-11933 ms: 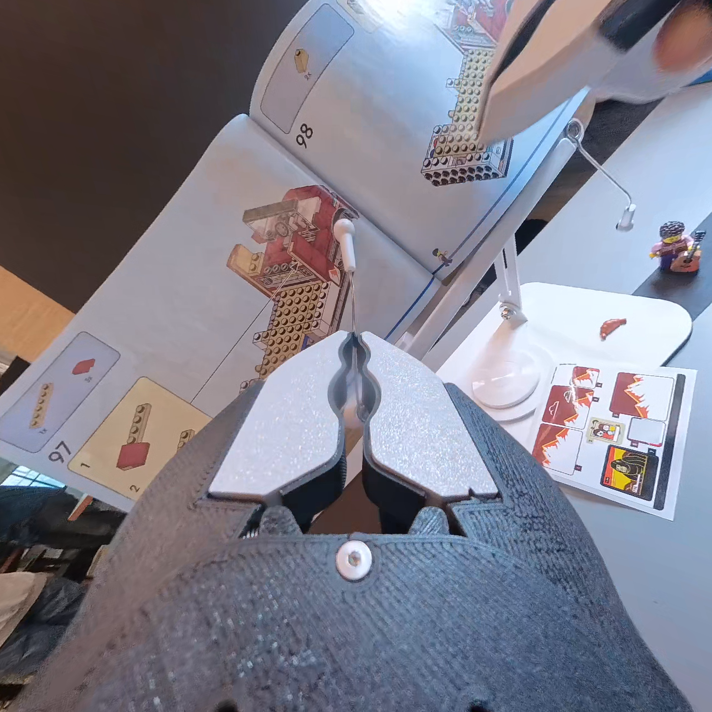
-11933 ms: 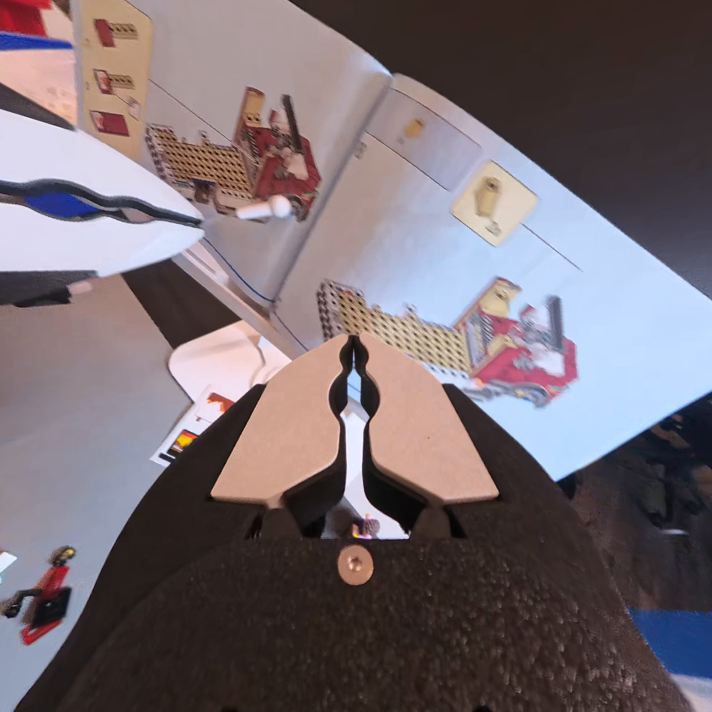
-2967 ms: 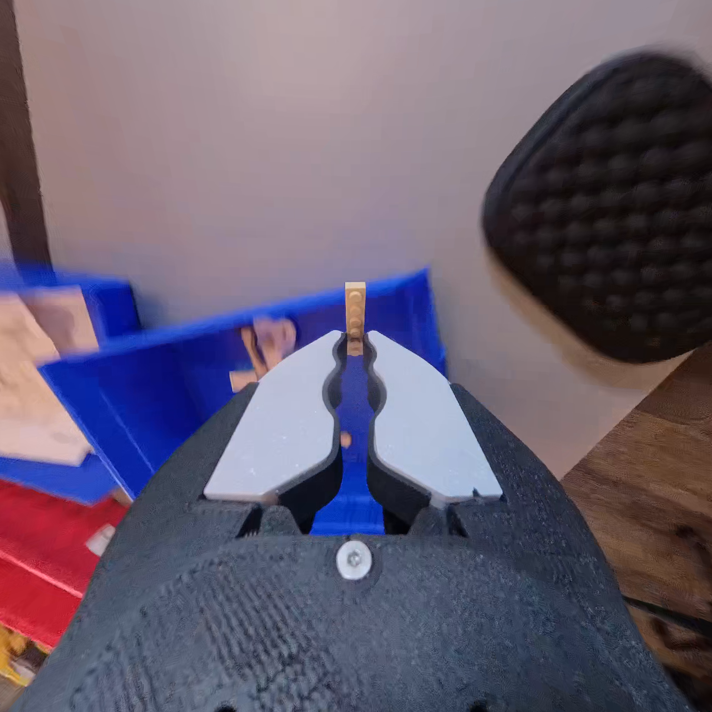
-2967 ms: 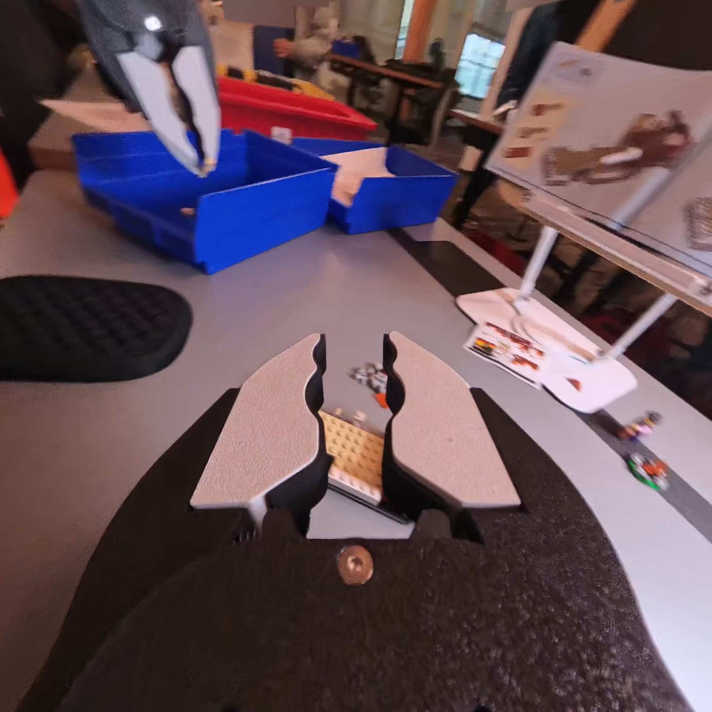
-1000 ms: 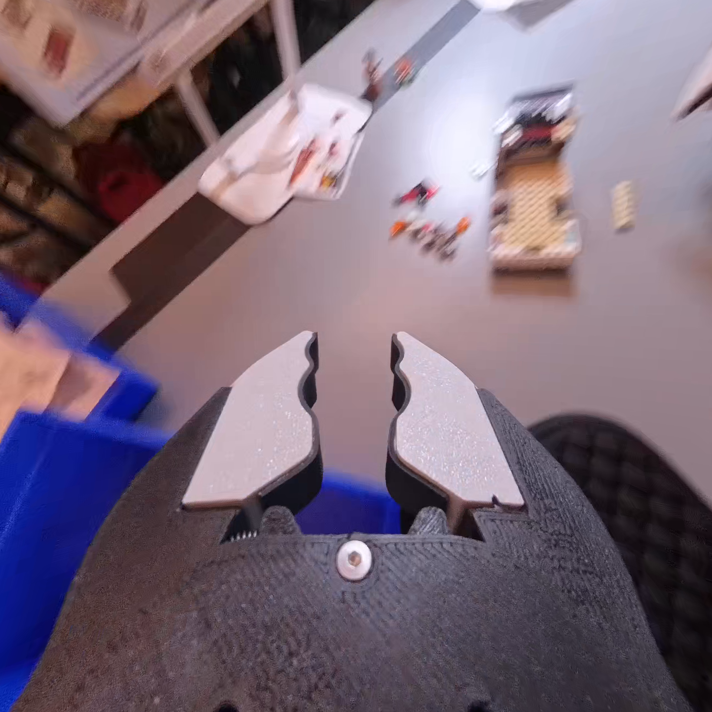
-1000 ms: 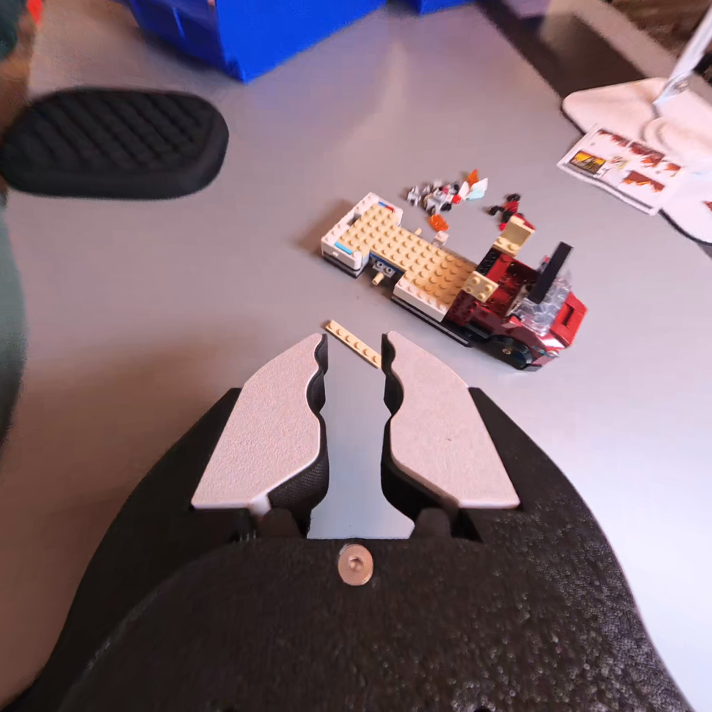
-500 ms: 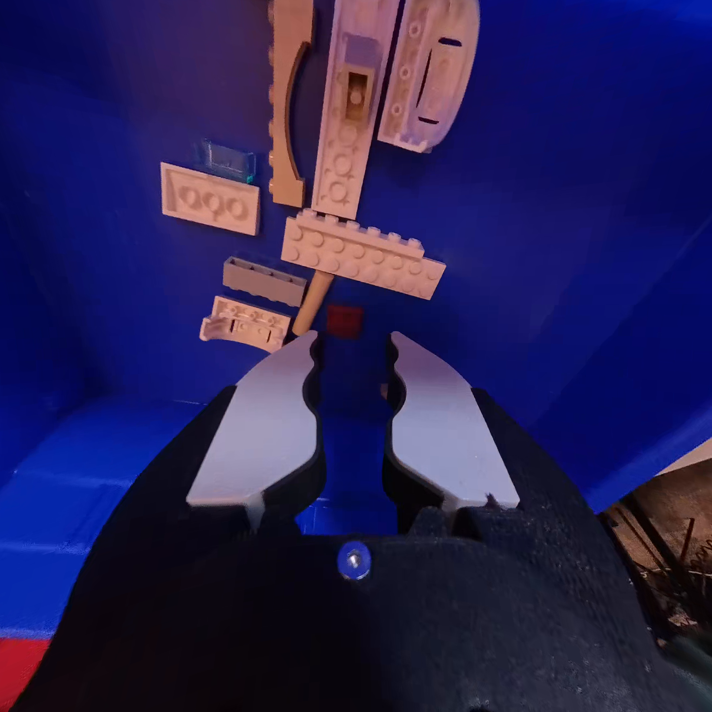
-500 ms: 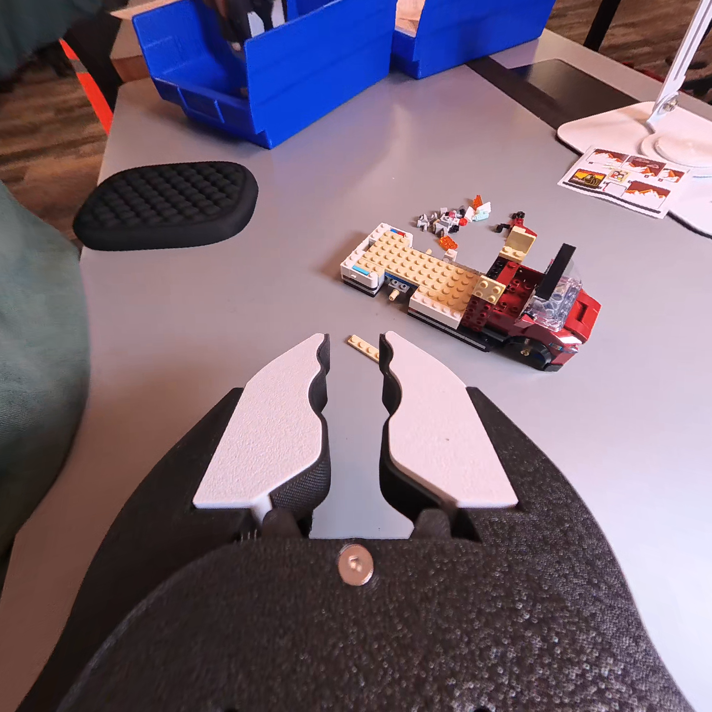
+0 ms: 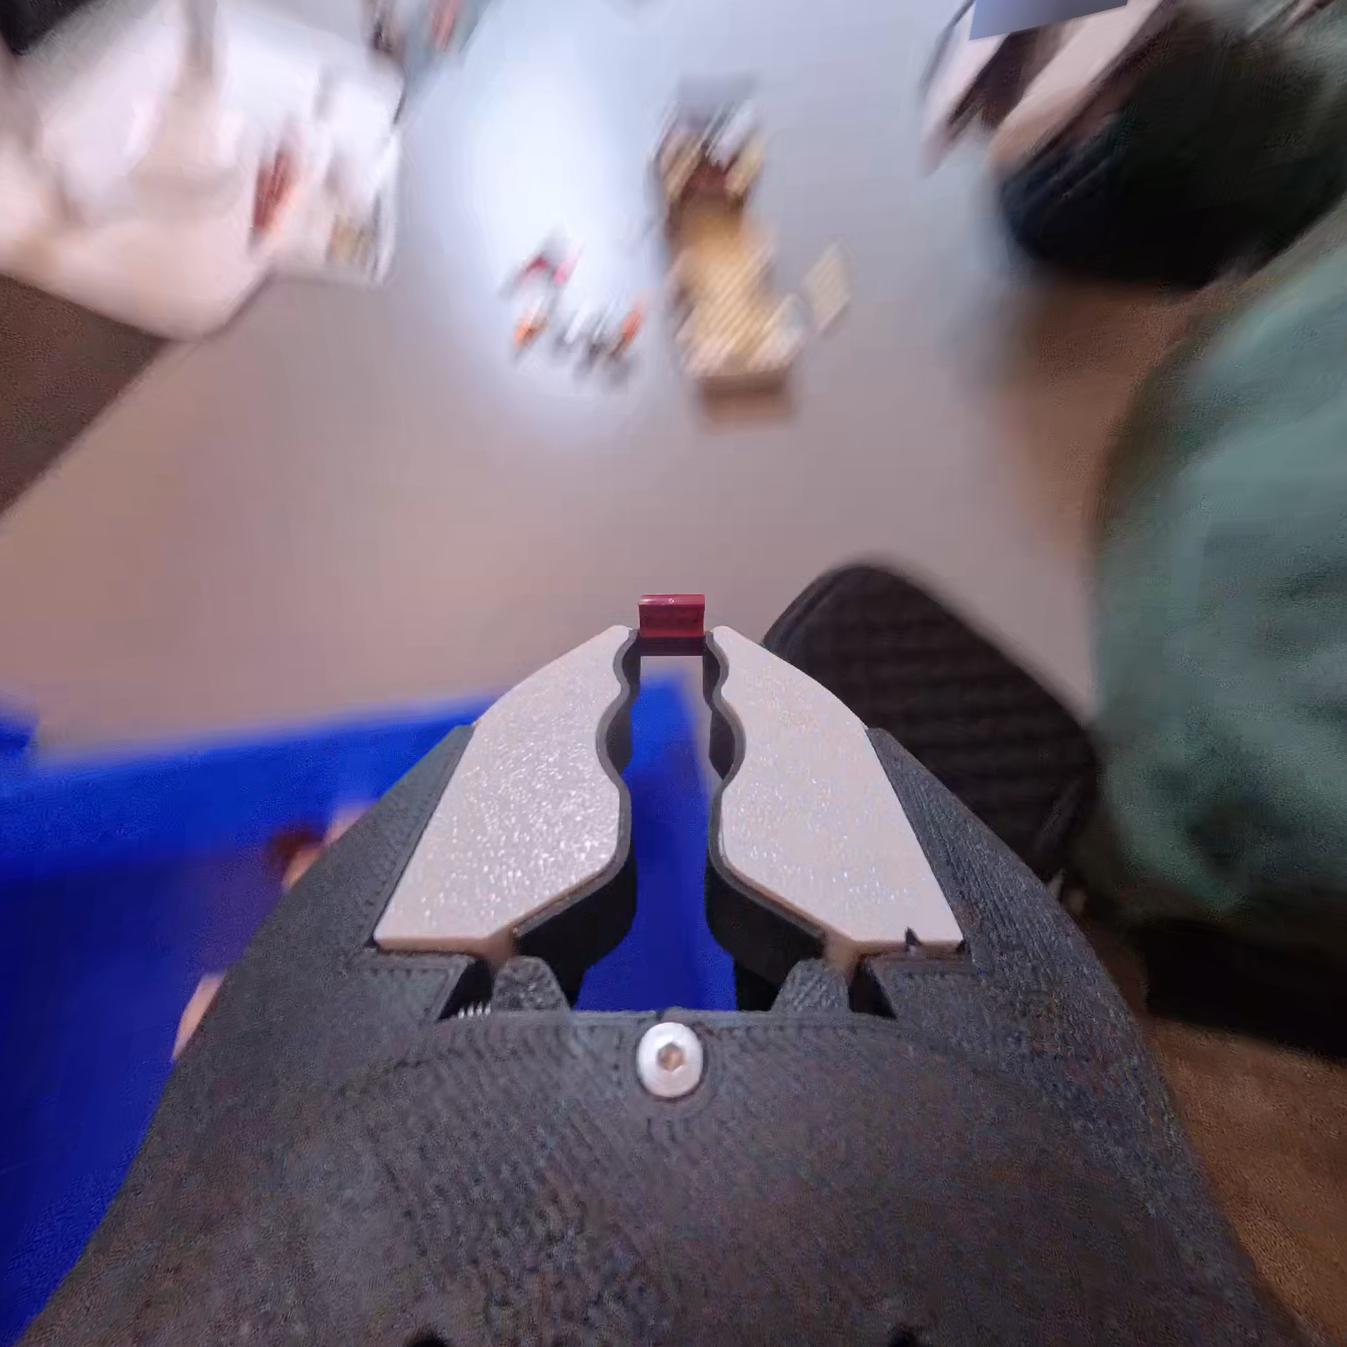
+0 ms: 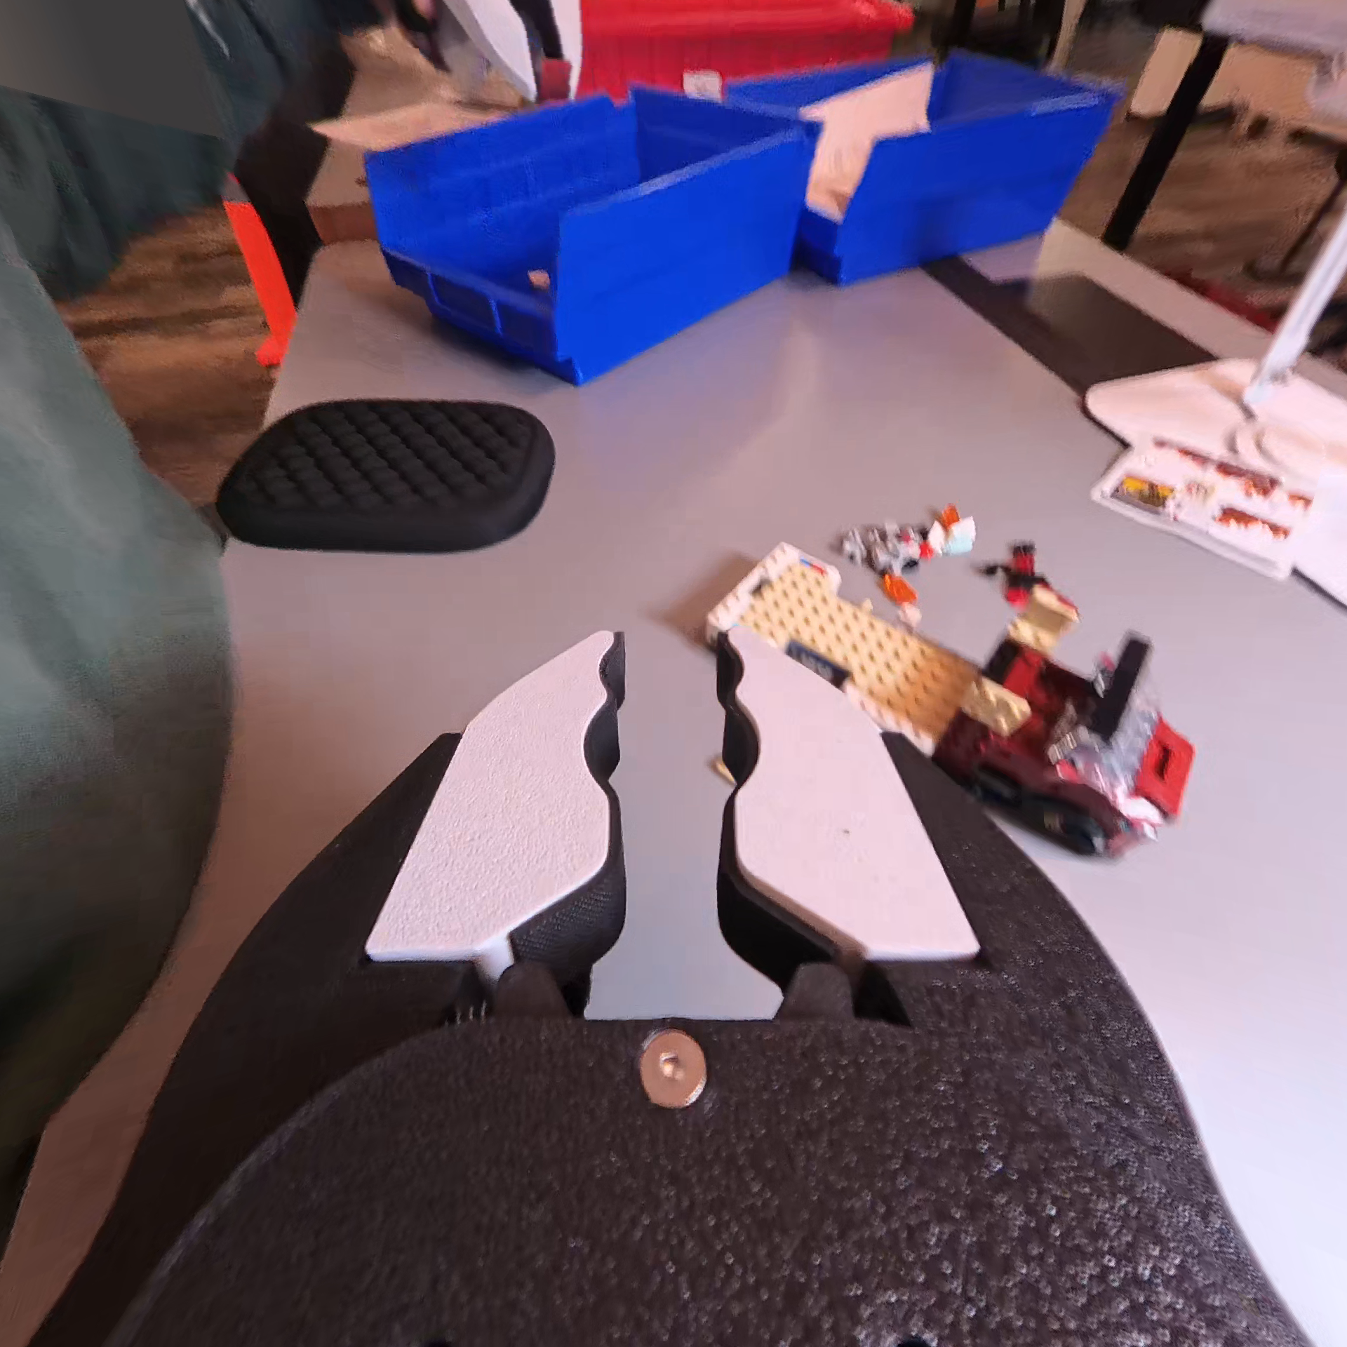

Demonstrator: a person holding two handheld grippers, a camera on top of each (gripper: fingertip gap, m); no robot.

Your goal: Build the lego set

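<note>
The left tool is held up in the air, its two pale fingers drawn in until only a narrow gap shows at the tips, where they pinch a small red brick that juts out past the fingertips. In the right wrist view the same tool appears far off at the top as a pair of pale fingers pointing downward. The right tool points forward and slightly down over the grey tabletop, its fingers parted with a clear gap and nothing between them. A green sleeve fills the left edge of that view.
</note>
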